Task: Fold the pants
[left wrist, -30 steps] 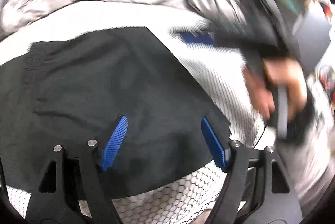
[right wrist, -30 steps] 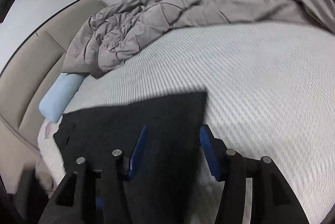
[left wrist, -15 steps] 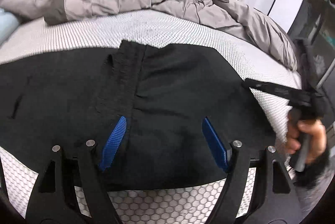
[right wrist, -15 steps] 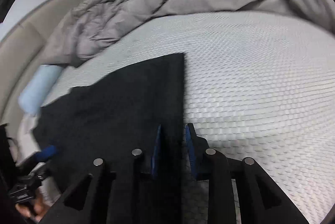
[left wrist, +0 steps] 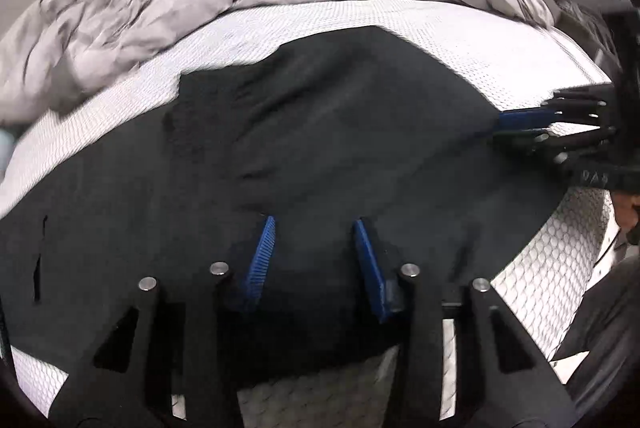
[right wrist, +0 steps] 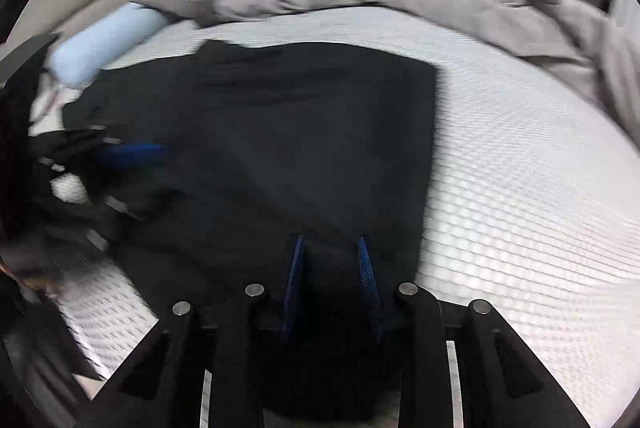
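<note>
Lying flat on the near part of the mattress, the black pants have both grippers at their near edge. The left gripper and right gripper have jaws part-open around cloth, not clamped. Closing now could catch only the top layer, skewing the fold.

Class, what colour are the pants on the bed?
Black pants; clearest in the right wrist view.
</note>
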Demonstrator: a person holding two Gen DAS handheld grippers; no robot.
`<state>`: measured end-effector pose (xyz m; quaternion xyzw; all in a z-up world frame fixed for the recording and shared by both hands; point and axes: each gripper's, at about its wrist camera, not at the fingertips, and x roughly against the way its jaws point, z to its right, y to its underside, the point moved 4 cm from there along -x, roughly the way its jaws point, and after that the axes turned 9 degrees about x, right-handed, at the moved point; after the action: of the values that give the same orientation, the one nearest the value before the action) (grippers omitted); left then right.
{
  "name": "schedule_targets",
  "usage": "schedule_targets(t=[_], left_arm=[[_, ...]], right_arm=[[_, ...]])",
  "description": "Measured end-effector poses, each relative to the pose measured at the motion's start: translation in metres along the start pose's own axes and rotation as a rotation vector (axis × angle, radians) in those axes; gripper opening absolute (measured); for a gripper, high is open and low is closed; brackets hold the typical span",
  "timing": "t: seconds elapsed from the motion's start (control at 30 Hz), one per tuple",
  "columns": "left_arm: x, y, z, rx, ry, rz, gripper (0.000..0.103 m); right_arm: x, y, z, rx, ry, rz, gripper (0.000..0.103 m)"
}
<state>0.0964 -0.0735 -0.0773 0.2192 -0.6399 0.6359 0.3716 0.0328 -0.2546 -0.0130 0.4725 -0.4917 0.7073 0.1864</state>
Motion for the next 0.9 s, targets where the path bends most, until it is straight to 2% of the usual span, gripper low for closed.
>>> schedule_targets(t=[0.03,0.1,0.17,0.23,0.3,0.37,0.4,0.47,0.53,0.6,0.67,0.7,0.73,0.8,0.83,0.9], left_arm=[[0.003,0.000,-0.008,0.026,0.011,-0.002,0.042],[0.011,-0.005,-0.016,0.059,0.025,0.012,0.042],[0.021,-0.023,-0.019,0.110,0.089,0.052,0.042],[0.016,-0.043,-0.016,0.111,0.104,0.058,0.043],[-0.003,-0.059,-0.009,0.068,0.082,0.024,0.043],[-0.028,-0.062,-0.009,0.038,0.028,-0.051,0.042],[-0.035,-0.060,-0.013,0.034,0.019,-0.059,0.041],[-0.036,-0.060,-0.021,0.047,0.061,-0.052,0.037],[-0.031,-0.061,-0.029,0.072,0.088,-0.056,0.036],[-0.023,-0.059,-0.037,0.074,0.046,-0.046,0.036],[-0.013,-0.056,-0.046,0.071,-0.059,-0.029,0.037],[-0.006,-0.057,-0.050,0.090,-0.082,-0.015,0.037],[0.000,-0.063,-0.052,0.112,-0.059,0.007,0.037],[0.006,-0.079,-0.046,0.131,0.014,0.054,0.037],[0.002,-0.086,-0.043,0.125,0.018,0.056,0.038],[-0.022,-0.096,-0.035,0.107,0.021,0.009,0.038]], right_arm=[[0.004,0.005,0.005,0.001,0.024,-0.007,0.028],[0.011,0.006,0.010,-0.030,0.017,0.014,0.029],[0.021,0.000,0.012,-0.073,-0.003,0.069,0.029],[0.024,-0.014,0.006,-0.109,-0.066,0.126,0.031],[0.013,-0.035,-0.004,-0.131,-0.157,0.139,0.031],[-0.013,-0.047,-0.013,-0.137,-0.201,0.091,0.031],[-0.027,-0.050,-0.016,-0.123,-0.196,0.056,0.031],[-0.045,-0.050,-0.016,-0.070,-0.142,0.005,0.030],[-0.047,-0.051,-0.009,-0.033,-0.041,-0.018,0.030],[-0.039,-0.046,0.004,-0.038,0.027,-0.036,0.030],[-0.032,-0.043,0.007,-0.046,0.039,-0.040,0.030],[-0.029,-0.044,0.008,-0.045,0.049,-0.031,0.031],[-0.023,-0.046,0.007,-0.052,0.046,-0.010,0.032],[-0.009,-0.055,-0.001,-0.099,-0.059,0.064,0.034],[-0.010,-0.064,-0.007,-0.114,-0.110,0.089,0.040],[-0.016,-0.080,-0.018,-0.125,-0.170,0.112,0.043]])
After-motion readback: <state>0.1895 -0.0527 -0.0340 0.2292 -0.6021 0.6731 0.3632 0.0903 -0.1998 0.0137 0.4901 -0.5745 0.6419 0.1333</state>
